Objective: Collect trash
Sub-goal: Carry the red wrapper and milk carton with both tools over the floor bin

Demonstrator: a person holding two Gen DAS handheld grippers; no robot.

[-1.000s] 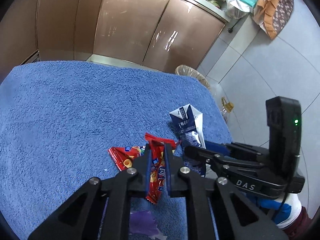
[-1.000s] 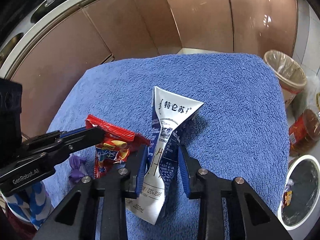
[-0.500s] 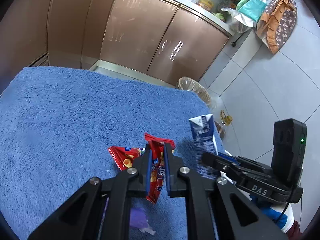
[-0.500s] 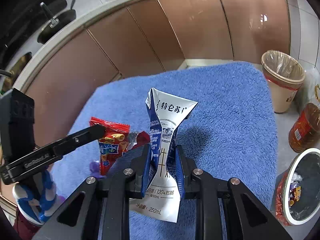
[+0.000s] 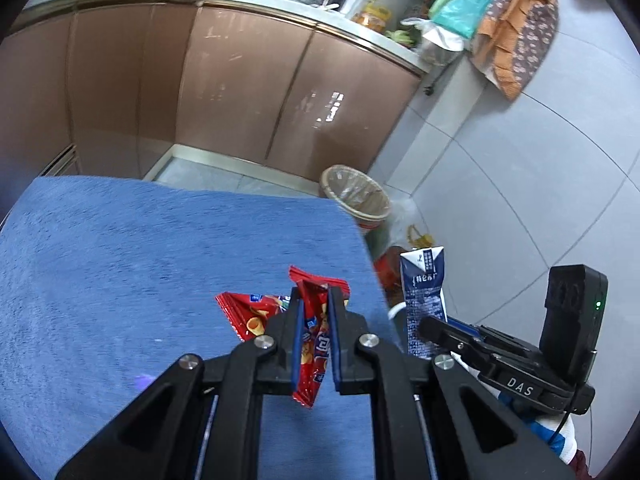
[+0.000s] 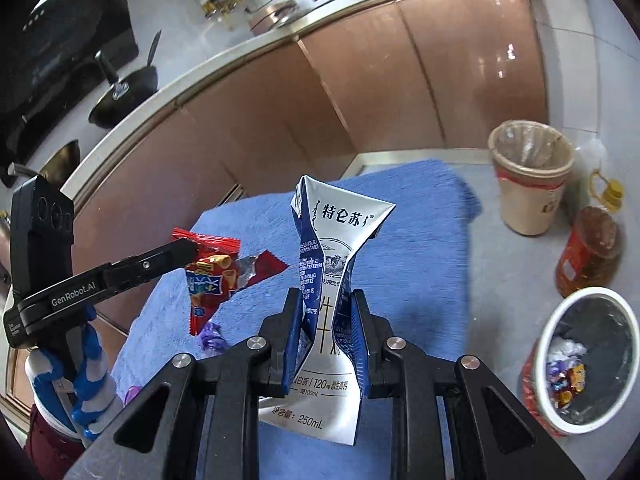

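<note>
Red foil is seen clamped between the pads of the left gripper [image 5: 316,320]: a snack wrapper [image 5: 314,344] is held there, hanging clear of the blue towel [image 5: 140,264] that covers the table. A crushed milk carton [image 6: 332,280] is pinched at its waist by the right gripper [image 6: 326,320], whose jaws have just been closing on it; its long axis stands roughly upright, printed top uppermost, base hanging below the pads. Both pieces are thus carried above the towel. The relation on which the coming move is judged to turn is the white-rimmed trash bin [image 6: 576,360], seen low on the right gripper's right side, already holding scraps. A lined beige bin [image 6: 528,184] stands farther off, beyond the table's far corner. The right hand is judged the nearer to the white-rimmed bin. A purple scrap [image 6: 210,336] is left lying on the towel.
</note>
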